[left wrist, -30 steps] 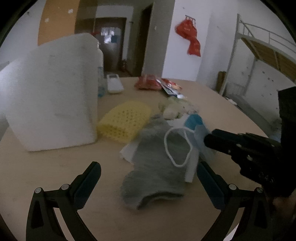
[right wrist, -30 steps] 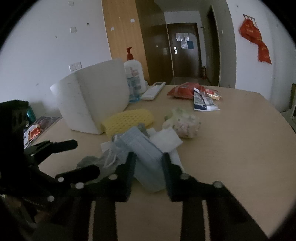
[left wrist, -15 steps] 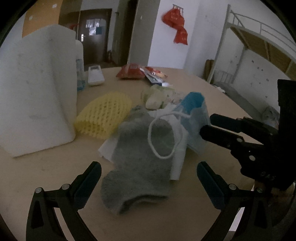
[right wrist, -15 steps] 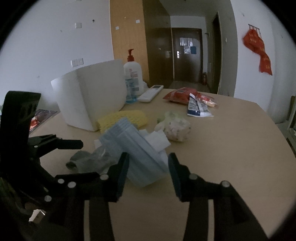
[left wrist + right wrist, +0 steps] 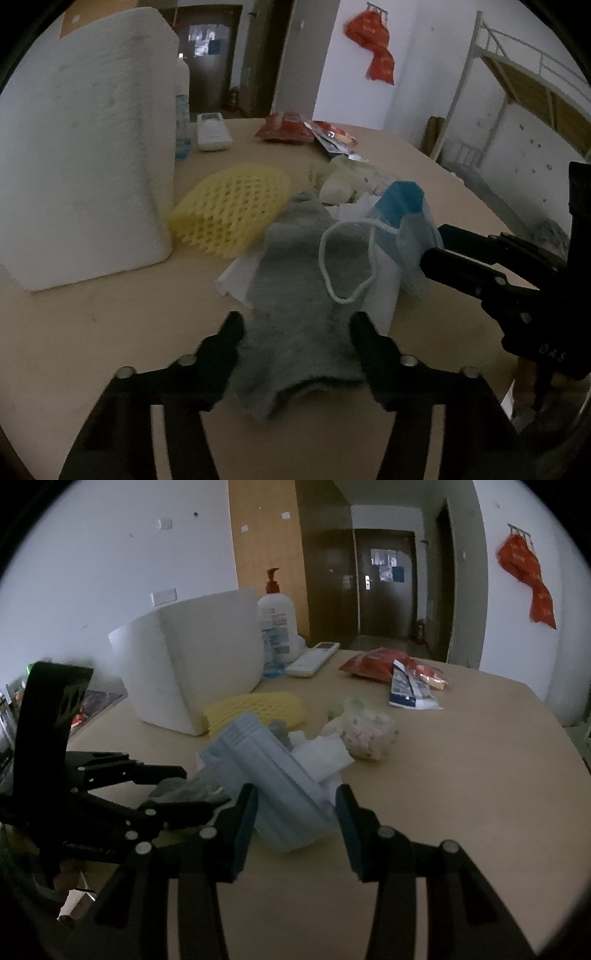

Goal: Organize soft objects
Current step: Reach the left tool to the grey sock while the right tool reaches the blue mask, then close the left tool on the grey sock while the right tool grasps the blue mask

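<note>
We see one fuzzy grey ankle sock [image 5: 295, 306] lying flat on a pale wooden table [image 5: 110, 332], its near end between the fingers of our left gripper [image 5: 295, 328], which press its edges without having fully closed. One pleated blue face mask [image 5: 273, 775] leans on the pile just beside it, its white ear loop [image 5: 345, 266] draped over the sock. Our right gripper [image 5: 295, 812] straddles the mask, jaws parted, not clamped. Behind sit one yellow foam fruit net [image 5: 232, 210], one white foam block [image 5: 85, 147] and one pump bottle [image 5: 277, 627]. The room is dim, with a dark door [image 5: 384, 583].
</note>
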The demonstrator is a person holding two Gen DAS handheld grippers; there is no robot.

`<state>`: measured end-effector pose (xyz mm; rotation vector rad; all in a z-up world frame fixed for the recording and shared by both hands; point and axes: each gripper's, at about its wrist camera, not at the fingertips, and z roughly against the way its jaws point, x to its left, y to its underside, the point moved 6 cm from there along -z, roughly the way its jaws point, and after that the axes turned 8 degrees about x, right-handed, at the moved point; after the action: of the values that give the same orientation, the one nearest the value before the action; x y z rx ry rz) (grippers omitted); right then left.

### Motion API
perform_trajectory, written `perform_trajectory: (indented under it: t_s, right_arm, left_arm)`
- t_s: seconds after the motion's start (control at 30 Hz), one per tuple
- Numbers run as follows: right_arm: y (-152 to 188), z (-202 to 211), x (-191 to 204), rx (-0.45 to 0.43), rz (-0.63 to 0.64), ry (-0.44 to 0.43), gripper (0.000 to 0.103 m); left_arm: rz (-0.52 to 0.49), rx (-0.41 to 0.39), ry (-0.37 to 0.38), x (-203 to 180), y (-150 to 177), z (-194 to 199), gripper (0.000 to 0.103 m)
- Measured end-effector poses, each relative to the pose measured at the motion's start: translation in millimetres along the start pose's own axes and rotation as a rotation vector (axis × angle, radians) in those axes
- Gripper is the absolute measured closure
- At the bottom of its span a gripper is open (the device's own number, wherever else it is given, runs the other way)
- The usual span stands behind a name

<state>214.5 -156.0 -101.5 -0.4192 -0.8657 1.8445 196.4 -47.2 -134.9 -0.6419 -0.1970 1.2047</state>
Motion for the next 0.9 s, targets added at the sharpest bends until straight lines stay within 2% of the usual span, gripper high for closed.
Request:
perform_trajectory:
  t_s: [0.1,0.17,0.27,0.4,0.53,0.67,0.77,0.8,0.83,0.9]
  right_arm:
    - [-1.4,0.2,2.3,-0.002,0.003,-0.001,0.055]
    - [-2.4,0.7,3.3,-0.004,0.004,-0.004,0.055]
    - [-2.4,-0.7,5.4,0.001,0.009,0.001,0.055]
    - [-2.6,-0.6,9.5,0.001,0.024,0.013,0.054]
    - [-3.2,1.9,14.7,-0.006,0.039,0.014,0.032]
    - [-5.9,3.8,24.0,-0.026,0.08,0.033,0.029]
    - [-7.2,-4.7,25.3,0.003,0.087,0.06,0.029]
    - [-6.2,-9.0,24.0,0.023,0.083,0.069,0.033]
    - [-5.3,-12.1,21.9,0.036,0.073,0.073,0.049]
    - [-3.2,-13.2,18.0,0.054,0.047,0.056,0.072]
  left_arm:
    - [0.008,0.001,0.011,3.4,0.0,0.4,0.06]
    - [0.019,0.0,0.008,7.0,1.0,0.9,0.073]
    - [0.035,-0.002,0.026,11.0,2.5,2.5,0.081]
    - [0.033,-0.019,0.025,11.2,5.1,6.9,0.084]
    - [0.029,-0.04,0.034,11.7,4.6,13.6,0.085]
    - [0.028,-0.045,0.037,13.3,5.6,16.1,0.085]
    - [0.025,-0.052,0.04,13.1,5.4,17.5,0.085]
    - [0.023,-0.057,0.039,13.2,5.3,18.3,0.085]
    - [0.022,-0.062,0.037,13.8,5.5,19.5,0.085]
    - [0.022,-0.063,0.038,15.4,7.0,22.3,0.085]
